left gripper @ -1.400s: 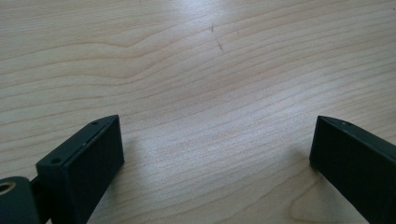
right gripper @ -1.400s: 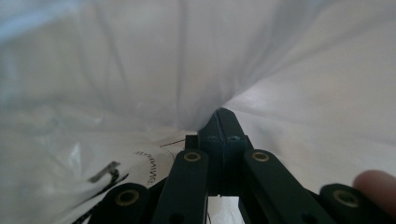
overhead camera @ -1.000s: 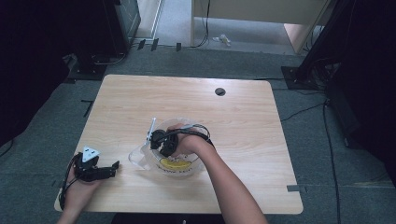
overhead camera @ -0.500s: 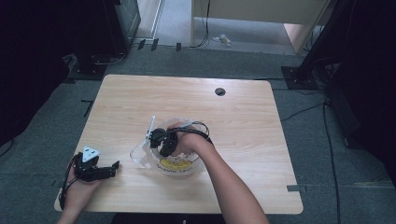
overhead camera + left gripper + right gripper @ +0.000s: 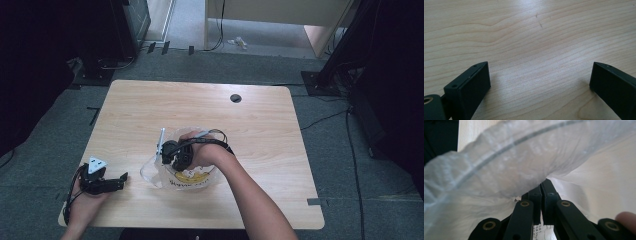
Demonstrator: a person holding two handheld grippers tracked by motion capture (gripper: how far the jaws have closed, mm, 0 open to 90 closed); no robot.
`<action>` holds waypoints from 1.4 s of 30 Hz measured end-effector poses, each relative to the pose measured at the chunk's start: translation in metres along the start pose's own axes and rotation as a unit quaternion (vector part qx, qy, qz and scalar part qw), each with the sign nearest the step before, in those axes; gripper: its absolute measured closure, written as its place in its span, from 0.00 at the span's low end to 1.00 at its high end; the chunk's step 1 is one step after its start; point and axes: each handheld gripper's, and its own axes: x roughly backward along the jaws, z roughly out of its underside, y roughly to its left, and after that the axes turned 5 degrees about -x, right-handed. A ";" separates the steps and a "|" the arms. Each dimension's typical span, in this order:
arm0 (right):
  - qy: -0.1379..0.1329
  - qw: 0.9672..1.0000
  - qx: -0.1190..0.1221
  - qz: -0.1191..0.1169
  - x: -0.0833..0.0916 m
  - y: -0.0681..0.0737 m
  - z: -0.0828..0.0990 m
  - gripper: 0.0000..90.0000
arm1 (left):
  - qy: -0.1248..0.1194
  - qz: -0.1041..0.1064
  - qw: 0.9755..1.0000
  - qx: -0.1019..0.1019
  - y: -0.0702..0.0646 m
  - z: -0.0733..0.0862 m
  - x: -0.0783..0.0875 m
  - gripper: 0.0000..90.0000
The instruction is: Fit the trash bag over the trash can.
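A: Up close, the right claw [image 5: 541, 192] is pinching the crinkled clear plastic bag [image 5: 499, 165], jaws together on the film.

B: From above, that bag is lying mid-front on the pale wooden surface [image 5: 280, 130]; the left claw [image 5: 117, 181] is resting apart, holding nothing, grey carpet surrounding.

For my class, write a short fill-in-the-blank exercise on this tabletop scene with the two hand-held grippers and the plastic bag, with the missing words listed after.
1. The right gripper has its jaws ____ on the clear plastic bag.
2. The left gripper rests on the wooden table with its jaws ____.
3. The printed patch seen through the bag in the high view is coloured ____.
4. Between the left gripper's jaws lies nothing but bare ____.

Missing words: shut; open; yellow; wood
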 end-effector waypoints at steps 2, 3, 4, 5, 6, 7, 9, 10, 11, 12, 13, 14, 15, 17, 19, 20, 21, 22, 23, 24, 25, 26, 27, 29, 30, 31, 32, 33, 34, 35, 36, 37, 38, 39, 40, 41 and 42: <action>0.000 1.000 0.002 -0.001 0.000 0.000 0.001 0.99 | 0.000 0.000 1.000 0.000 0.000 0.000 0.000 0.03; 0.003 1.000 0.004 0.002 -0.003 0.000 0.002 0.99 | 0.001 0.000 1.000 0.000 0.000 0.000 0.000 0.03; 0.006 1.000 0.006 0.003 -0.004 0.000 0.002 0.99 | 0.001 0.000 1.000 0.000 0.000 0.000 0.000 0.03; 0.012 1.000 0.012 0.003 -0.007 0.001 0.002 0.99 | 0.001 0.000 1.000 0.000 0.000 0.000 0.000 0.03; 0.017 1.000 0.014 0.003 -0.009 0.002 0.002 0.99 | 0.001 0.000 1.000 0.000 0.000 0.000 0.000 0.03; 0.019 1.000 0.017 -0.001 -0.012 0.002 0.002 0.99 | 0.001 0.000 1.000 0.000 0.000 0.000 0.000 0.03; 0.018 1.000 0.020 -0.002 -0.014 0.002 0.003 0.99 | 0.001 0.000 1.000 0.000 0.000 0.000 0.000 0.03; 0.016 1.000 0.021 -0.002 -0.014 0.002 0.003 0.99 | 0.001 0.000 1.000 -0.001 0.000 0.000 0.000 0.03; 0.015 1.000 0.021 -0.001 -0.014 0.002 0.003 0.99 | 0.001 0.000 1.000 -0.001 0.000 0.000 0.000 0.03; 0.011 1.000 0.022 -0.002 -0.013 0.002 0.003 0.99 | 0.001 0.000 1.000 -0.001 0.000 0.000 0.000 0.03; 0.009 1.000 0.022 -0.002 -0.011 0.003 0.002 0.99 | 0.001 0.000 1.000 -0.001 0.000 0.000 0.000 0.03; 0.005 1.000 0.024 -0.002 -0.009 0.004 0.002 0.98 | 0.001 0.000 1.000 -0.001 0.000 0.000 0.000 0.03; 0.002 1.000 0.028 -0.002 -0.006 0.004 0.002 0.99 | 0.001 0.000 1.000 0.000 0.000 0.000 0.000 0.03; -0.004 1.000 0.031 0.002 -0.001 0.005 0.001 0.99 | 0.001 0.000 1.000 0.000 0.000 0.000 0.000 0.03; -0.011 0.999 0.034 0.005 0.005 0.007 0.000 0.99 | 0.001 0.000 1.000 0.000 0.000 0.000 0.000 0.03; -0.014 0.999 0.035 0.008 0.007 0.007 0.000 0.99 | 0.001 0.000 1.000 0.000 0.000 0.000 0.000 0.03; -0.015 0.999 0.032 0.008 0.010 0.008 0.000 0.99 | 0.001 0.000 1.000 -0.001 0.000 0.000 0.000 0.03; -0.018 0.999 0.033 0.009 0.012 0.008 0.000 0.98 | 0.001 0.000 1.000 0.000 0.000 0.000 0.000 0.03; -0.021 0.999 0.034 0.010 0.014 0.008 0.000 0.99 | 0.001 0.000 1.000 0.000 0.000 0.000 0.000 0.03; -0.022 0.999 0.033 0.011 0.016 0.009 0.001 0.99 | 0.001 0.000 1.000 0.000 0.000 0.000 0.000 0.03; -0.027 0.999 0.033 0.012 0.019 0.009 0.002 0.99 | 0.001 0.000 1.000 0.000 0.000 0.000 0.000 0.03; -0.031 0.999 0.033 0.013 0.021 0.009 0.002 0.99 | 0.001 0.000 1.000 0.000 0.000 0.000 0.000 0.03; -0.033 0.999 0.032 0.014 0.024 0.010 0.003 0.99 | 0.001 0.000 1.000 0.000 0.000 0.000 0.000 0.03; -0.041 0.999 0.029 0.016 0.029 0.010 0.004 0.99 | 0.001 0.000 1.000 0.000 0.000 0.000 0.000 0.03; -0.045 0.998 0.028 0.017 0.032 0.011 0.005 0.99 | 0.001 0.000 1.000 0.000 0.000 0.000 0.000 0.03; -0.049 0.998 0.030 0.019 0.035 0.012 0.005 0.99 | 0.001 0.000 1.000 0.000 0.000 0.000 0.000 0.03; -0.049 0.998 0.030 0.019 0.035 0.012 0.005 0.99 | 0.001 0.000 1.000 0.000 0.000 0.000 0.000 0.03; -0.059 0.998 0.031 0.022 0.042 0.013 0.008 0.99 | 0.001 0.000 1.000 -0.001 0.000 0.000 0.000 0.03; -0.062 0.997 0.029 0.023 0.044 0.014 0.009 0.99 | 0.001 0.000 1.000 0.000 0.000 0.000 0.000 0.03; -0.067 0.997 0.029 0.023 0.047 0.014 0.011 0.99 | 0.001 0.000 1.000 0.000 0.000 0.000 0.000 0.03; -0.072 0.997 0.027 0.025 0.050 0.015 0.013 0.98 | 0.001 0.000 1.000 0.000 0.000 0.000 0.000 0.03; -0.075 0.997 0.026 0.026 0.053 0.015 0.015 0.99 | 0.001 0.000 1.000 0.000 0.000 0.000 0.000 0.03; -0.076 0.996 0.024 0.027 0.056 0.016 0.017 0.98 | 0.001 0.000 1.000 -0.001 0.000 0.000 0.000 0.03; -0.081 0.996 0.024 0.028 0.058 0.016 0.020 0.99 | 0.001 0.000 1.000 0.000 0.000 0.000 0.000 0.03; -0.084 0.996 0.023 0.029 0.061 0.017 0.022 0.98 | 0.001 0.000 1.000 0.000 0.000 0.000 0.000 0.03; -0.089 0.995 0.022 0.030 0.064 0.018 0.024 0.98 | 0.001 0.000 1.000 -0.001 0.000 0.000 0.000 0.03; -0.093 0.995 0.021 0.031 0.068 0.019 0.027 0.98 | 0.001 0.000 1.000 -0.001 0.000 0.000 0.000 0.03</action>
